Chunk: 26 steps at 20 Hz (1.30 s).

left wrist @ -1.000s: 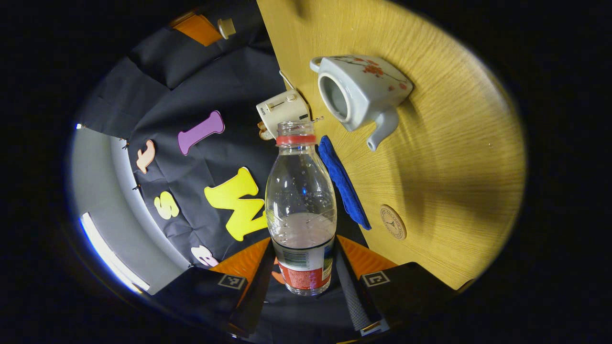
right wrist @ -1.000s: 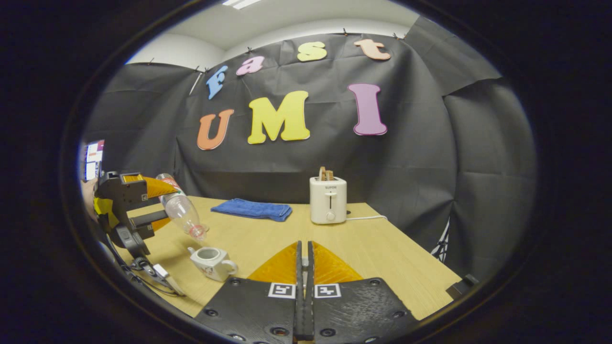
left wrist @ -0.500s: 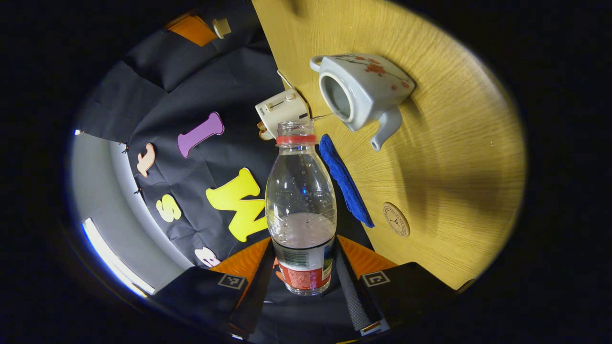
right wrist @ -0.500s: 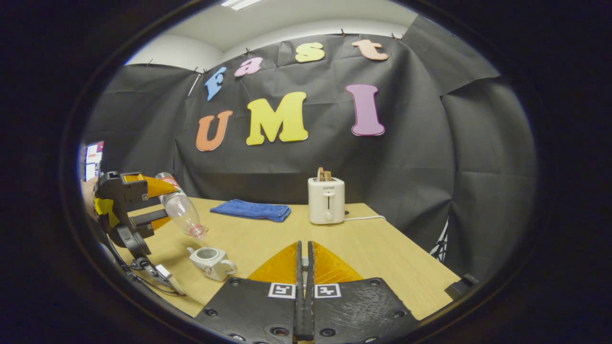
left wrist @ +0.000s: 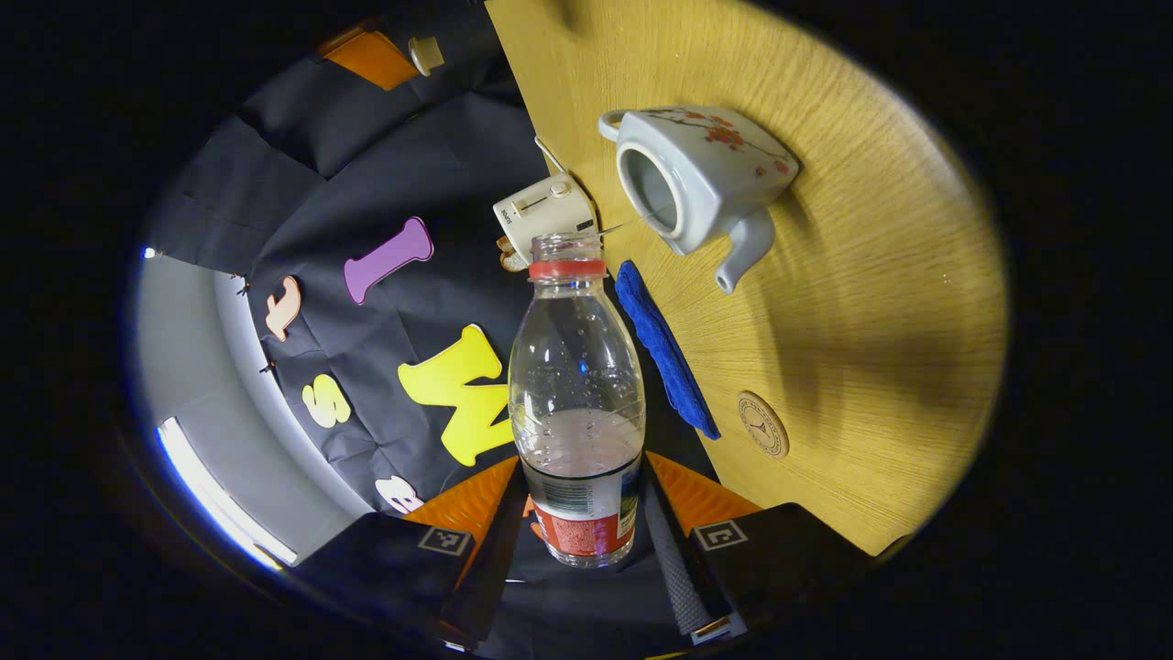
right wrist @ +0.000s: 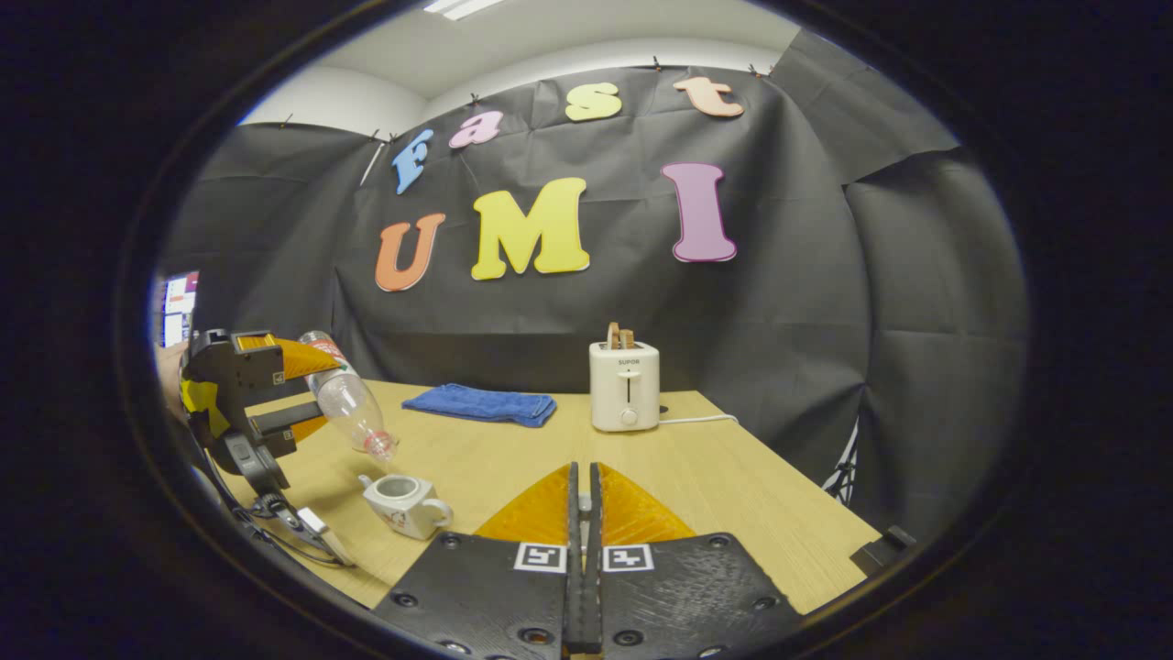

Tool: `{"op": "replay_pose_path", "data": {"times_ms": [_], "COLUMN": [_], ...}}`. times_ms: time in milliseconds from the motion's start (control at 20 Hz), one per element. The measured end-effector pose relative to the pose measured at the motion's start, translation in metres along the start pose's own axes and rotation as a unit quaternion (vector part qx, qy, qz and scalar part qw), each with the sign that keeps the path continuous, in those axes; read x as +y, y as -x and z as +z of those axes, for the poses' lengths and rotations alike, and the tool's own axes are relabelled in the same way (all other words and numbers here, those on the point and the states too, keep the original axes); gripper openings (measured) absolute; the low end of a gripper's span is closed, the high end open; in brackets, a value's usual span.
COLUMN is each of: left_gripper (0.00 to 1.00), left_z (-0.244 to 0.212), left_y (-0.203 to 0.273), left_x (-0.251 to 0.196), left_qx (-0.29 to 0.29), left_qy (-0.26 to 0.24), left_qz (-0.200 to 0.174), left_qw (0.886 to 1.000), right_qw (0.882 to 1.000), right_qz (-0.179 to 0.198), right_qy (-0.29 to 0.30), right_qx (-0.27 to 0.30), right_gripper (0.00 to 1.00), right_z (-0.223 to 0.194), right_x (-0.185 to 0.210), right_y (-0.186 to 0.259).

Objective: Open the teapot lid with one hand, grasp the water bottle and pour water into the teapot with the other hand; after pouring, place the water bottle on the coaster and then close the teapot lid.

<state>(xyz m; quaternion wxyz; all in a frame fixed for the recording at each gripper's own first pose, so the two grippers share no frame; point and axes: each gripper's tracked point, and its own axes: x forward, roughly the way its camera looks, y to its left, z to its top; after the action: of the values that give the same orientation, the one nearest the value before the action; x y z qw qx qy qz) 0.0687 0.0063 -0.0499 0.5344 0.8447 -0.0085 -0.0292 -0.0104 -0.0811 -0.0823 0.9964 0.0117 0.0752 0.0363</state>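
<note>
Barely anything shifted since earlier: your left gripper (left wrist: 577, 513) jaws clamped the tilted water bottle (left wrist: 575, 385), mid-pour over the teapot (left wrist: 701, 188), right gripper (right wrist: 583, 513) jaws closed on the lid, coaster (left wrist: 762, 424) next.

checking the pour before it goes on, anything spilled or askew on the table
No spill on the table. The water bottle is tilted, mouth over the open teapot, a thin stream reaching its opening. The left gripper holds the bottle. The coaster is bare.
</note>
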Motion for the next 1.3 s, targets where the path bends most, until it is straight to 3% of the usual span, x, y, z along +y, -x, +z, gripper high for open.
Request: {"op": "replay_pose_path", "data": {"times_ms": [250, 350, 450, 550, 800, 900, 1050, 1100, 1200, 1300], "left_gripper": [0.73, 0.73, 0.76, 0.73, 0.76, 0.74, 0.74, 0.74, 0.74, 0.74], "left_z": [-0.004, -0.006, -0.011, -0.011, -0.014, -0.012, -0.006, -0.006, -0.006, -0.003], "left_y": [-0.003, -0.006, -0.002, 0.001, 0.015, 0.013, 0.014, 0.017, 0.017, 0.017], "left_x": [0.002, -0.009, -0.031, -0.048, -0.057, -0.061, -0.054, -0.052, -0.051, -0.049], "left_qx": [0.006, 0.008, 0.018, 0.027, 0.055, 0.068, 0.075, 0.075, 0.084, 0.086], "left_qy": [0.037, 0.085, 0.170, 0.274, 0.490, 0.582, 0.715, 0.742, 0.780, 0.819], "left_qz": [-0.007, -0.034, -0.077, -0.112, -0.145, -0.153, -0.163, -0.158, -0.140, -0.139], "left_qw": [0.999, 0.996, 0.982, 0.955, 0.858, 0.796, 0.676, 0.647, 0.604, 0.550], "right_qw": [1.000, 1.000, 1.000, 1.000, 1.000, 1.000, 1.000, 1.000, 1.000, 1.000], "right_qz": [-0.001, -0.001, -0.003, -0.004, -0.004, -0.004, -0.002, -0.003, -0.004, -0.003], "right_qy": [0.000, -0.002, -0.003, -0.005, -0.008, -0.011, -0.017, -0.015, -0.015, -0.017], "right_qx": [-0.002, -0.005, -0.006, -0.005, -0.007, -0.010, -0.006, -0.006, -0.006, -0.006], "right_gripper": [0.00, 0.00, 0.00, 0.00, 0.00, 0.00, 0.00, 0.00, 0.00, 0.00], "right_z": [0.002, 0.005, 0.005, 0.005, 0.012, 0.015, 0.014, 0.014, 0.014, 0.014], "right_x": [0.000, 0.000, -0.002, -0.003, -0.002, -0.001, 0.002, 0.002, 0.003, 0.006], "right_y": [0.001, 0.001, 0.001, 0.001, 0.000, 0.000, 0.001, 0.001, 0.002, 0.001]}}
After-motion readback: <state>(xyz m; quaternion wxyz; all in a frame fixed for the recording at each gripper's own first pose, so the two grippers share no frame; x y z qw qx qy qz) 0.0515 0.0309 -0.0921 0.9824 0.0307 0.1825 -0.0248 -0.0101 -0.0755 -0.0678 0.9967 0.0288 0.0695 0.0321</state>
